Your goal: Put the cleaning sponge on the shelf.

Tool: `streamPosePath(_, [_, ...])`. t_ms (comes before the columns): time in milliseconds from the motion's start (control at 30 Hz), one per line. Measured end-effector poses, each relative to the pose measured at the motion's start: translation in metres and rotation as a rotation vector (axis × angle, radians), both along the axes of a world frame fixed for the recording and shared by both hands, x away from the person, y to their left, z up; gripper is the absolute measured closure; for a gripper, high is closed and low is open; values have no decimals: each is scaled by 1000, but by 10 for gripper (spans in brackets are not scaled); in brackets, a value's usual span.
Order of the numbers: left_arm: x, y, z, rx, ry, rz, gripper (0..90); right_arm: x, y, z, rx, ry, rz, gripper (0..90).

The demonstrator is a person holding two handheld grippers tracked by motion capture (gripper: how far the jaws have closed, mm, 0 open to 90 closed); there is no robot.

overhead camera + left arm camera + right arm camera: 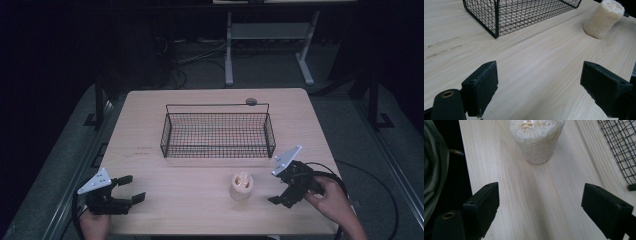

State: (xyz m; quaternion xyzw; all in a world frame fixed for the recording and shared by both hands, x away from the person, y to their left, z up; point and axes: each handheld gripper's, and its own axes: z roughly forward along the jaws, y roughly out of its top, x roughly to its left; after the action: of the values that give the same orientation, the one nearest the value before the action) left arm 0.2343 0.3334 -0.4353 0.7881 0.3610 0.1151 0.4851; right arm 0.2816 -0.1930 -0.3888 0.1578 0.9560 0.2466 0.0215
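Loofah: pale beige cylindrical loofah sponge (241,185) standing upright on light wooden table (200,210), near front edge, just in front of basket, apart from it.
Basket: black wire-mesh rectangular basket (218,135) sitting mid-table, holding nothing visible.
Right gripper: black two-jaw right gripper (286,192) hovering just right of loofah, not touching; jaws spread wide, gripping nothing, pointing at loofah (537,140) in right gripper view.
Left gripper: black two-jaw left gripper (131,189) resting at front-left corner, well apart from loofah (604,18); jaws released, gaping wide, gripping nothing.
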Motion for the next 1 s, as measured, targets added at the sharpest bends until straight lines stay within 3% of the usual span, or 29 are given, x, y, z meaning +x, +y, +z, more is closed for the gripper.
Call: streamPosePath(1000, [-1,0,0,-4,0,1,134,5,33,8,-1,9,66,160])
